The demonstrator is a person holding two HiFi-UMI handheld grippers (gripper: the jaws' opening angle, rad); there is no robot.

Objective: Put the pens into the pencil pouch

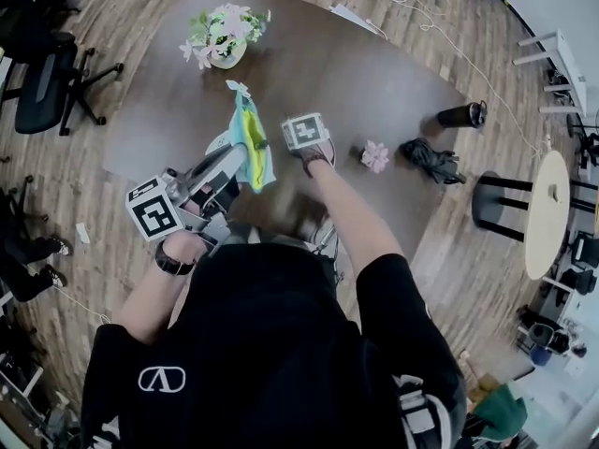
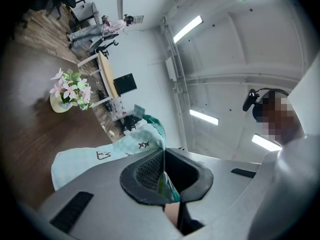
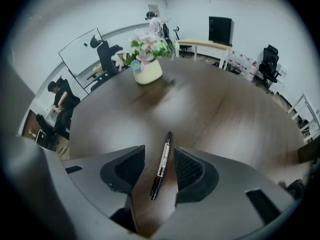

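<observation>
Left gripper view: left hand-held gripper is pressed together on the pencil pouch, with a thin fabric edge pinched between the ribbed black pads. Pouch is soft cloth, mint with a fine check weave, small printed stars and a cat-face outline, green trim along the top edge. It billows out toward 10 o'clock from the jaws. Jaw bodies are matte grey and slotted.

Right gripper view: right hand-held gripper is spread, pointing down at the bench. Pen lies flat on the bench in the gap between the two pads, touching neither as far as I can see. It's a slim straight stick pen with black ends and a white mid-barrel; the print is too small to read. Long axis runs 6 to 12 o'clock, far tip leaning slightly toward 1. Bench top is dark brown wood grain, smooth, slight sheen, rounded outline. Flower pot sits far across at 12 o'clock: cream, round, glossy, pink and white blooms.

Head view: pouch hangs limp from the left jaws at 12 o'clock of the person, teal with a yellow-green panel. Right marker cube is just at 3 o'clock of it. Further toward 3 o'clock on the bench: small pink flower, black crumpled item, dark cylindrical cup.
</observation>
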